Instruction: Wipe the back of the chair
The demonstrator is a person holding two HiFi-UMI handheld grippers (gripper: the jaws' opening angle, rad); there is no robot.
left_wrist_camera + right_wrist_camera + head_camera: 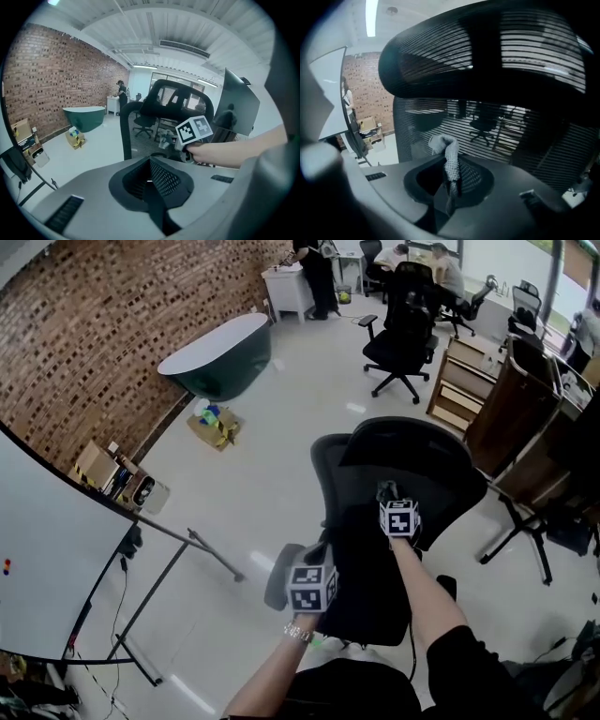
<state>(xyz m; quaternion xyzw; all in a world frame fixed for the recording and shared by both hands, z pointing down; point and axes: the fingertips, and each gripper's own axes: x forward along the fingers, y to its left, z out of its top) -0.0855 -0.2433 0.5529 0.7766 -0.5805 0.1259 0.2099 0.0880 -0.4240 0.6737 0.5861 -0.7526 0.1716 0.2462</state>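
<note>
both closed: right tongs (452, 182) pinch a cloth (449, 157) near the chair back (520, 140), left tongs (151, 177) empty.

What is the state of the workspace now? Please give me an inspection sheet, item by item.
Surface: black mesh office chair back, upright.
Job's things: grey knitted cloth, held at the mesh.
Clutter: open cardboard box on the pale floor.
Grippers: right claw shut on the cloth; left claw shut, empty.
Cables: thin cord hanging under the whiteboard.
Surroundings: brick wall, dark green tub, another black office chair, people at desks.
</note>
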